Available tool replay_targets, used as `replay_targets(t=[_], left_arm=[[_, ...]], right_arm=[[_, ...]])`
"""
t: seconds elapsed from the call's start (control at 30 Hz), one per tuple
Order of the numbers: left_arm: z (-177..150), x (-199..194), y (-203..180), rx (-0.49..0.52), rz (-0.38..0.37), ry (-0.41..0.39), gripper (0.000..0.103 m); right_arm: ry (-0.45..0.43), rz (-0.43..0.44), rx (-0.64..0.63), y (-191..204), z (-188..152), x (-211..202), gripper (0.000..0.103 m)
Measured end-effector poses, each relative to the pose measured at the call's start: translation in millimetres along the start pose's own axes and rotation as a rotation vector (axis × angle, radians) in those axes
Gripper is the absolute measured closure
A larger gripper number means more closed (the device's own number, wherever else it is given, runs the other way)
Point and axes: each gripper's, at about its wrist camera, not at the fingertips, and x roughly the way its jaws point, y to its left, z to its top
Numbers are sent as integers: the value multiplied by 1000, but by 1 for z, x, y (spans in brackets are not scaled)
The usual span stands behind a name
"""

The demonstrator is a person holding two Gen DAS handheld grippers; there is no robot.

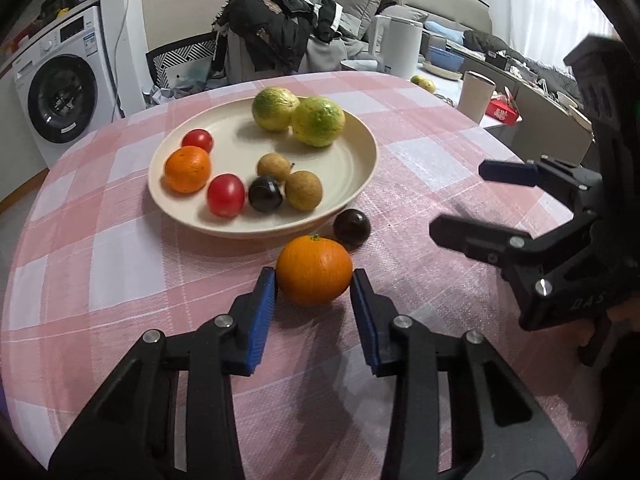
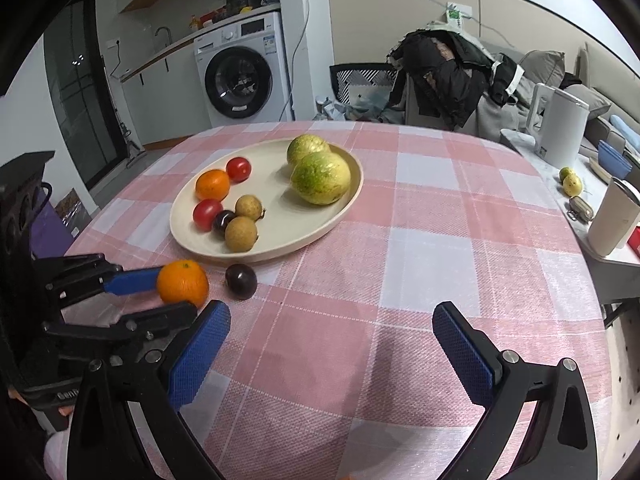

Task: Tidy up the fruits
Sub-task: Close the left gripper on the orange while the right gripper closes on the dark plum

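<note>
Fruit stands partly sorted on a round tabletop point(image 1: 420, 168) under a pink and white check cloth. Cream plate point(image 1: 352, 160) sits toward the far edge of the tabletop and carries two yellow-green fruits point(image 1: 318, 121) touching each other at its far rim, two red tomatoes point(image 1: 226, 195), a small orange point(image 1: 187, 169), one dark plum point(image 1: 265, 193) and two brown longans point(image 1: 303, 190) close together near its near rim.

Outside the plate, a loose orange point(image 1: 314, 270) rests on the cloth just beside the plate's near rim. A second dark plum point(image 1: 352, 226) lies between that orange and the rim, near both; contact cannot be confirmed.

Left gripper point(image 1: 314, 282) is set around the loose orange, one blue pad on each side. The left pad appears to touch the peel; the right pad shows at most a sliver of gap. A firm grip cannot be confirmed, and the orange sits on the cloth.

Right gripper point(image 2: 332, 320) is spread wide and holds nothing, above bare cloth toward the near edge of the tabletop, well apart from the plate. In the left wrist view it shows at the right, jaws parted.

Beyond the far edge stand a washing machine point(image 2: 242, 74) and a chair heaped with dark clothing point(image 2: 444, 72).
</note>
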Motion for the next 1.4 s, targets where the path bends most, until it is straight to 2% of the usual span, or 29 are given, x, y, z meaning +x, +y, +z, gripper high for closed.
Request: replay_targets(t=[0.2, 0.3, 0.4, 0.5, 0.63, 0.73, 0.97, 1.07, 1.13, 1.33, 1.4], left_arm=[[-8, -14, 14, -28, 2, -24, 68], [-11, -20, 19, -40, 5, -38, 68], [-11, -28, 23, -53, 0, -66, 75], [-12, -31, 25, -52, -1, -75, 75], [-14, -25, 26, -66, 0, -45, 75], [-14, -23, 26, -68, -5, -33, 75], [-14, -21, 28, -75, -2, -31, 74], [-14, -20, 30, -83, -4, -28, 74], [-14, -20, 32, -92, -9, -26, 72], [-13, -18, 34, -98, -9, -25, 69], [-14, -18, 34, -100, -8, -24, 68]], right_arm=[[64, 64, -20, 10, -3, 8, 3], [86, 82, -65, 21, -2, 11, 22], [97, 82, -94, 30, 1, 15, 24], [99, 96, -117, 38, 5, 19, 31], [113, 85, -146, 47, 12, 30, 39], [121, 80, -153, 49, 14, 36, 46], [125, 81, -165, 51, 17, 44, 54], [129, 80, -169, 52, 17, 48, 61], [124, 77, -179, 54, 18, 49, 69], [118, 74, -206, 59, 19, 51, 80], [114, 71, -217, 62, 18, 50, 80]])
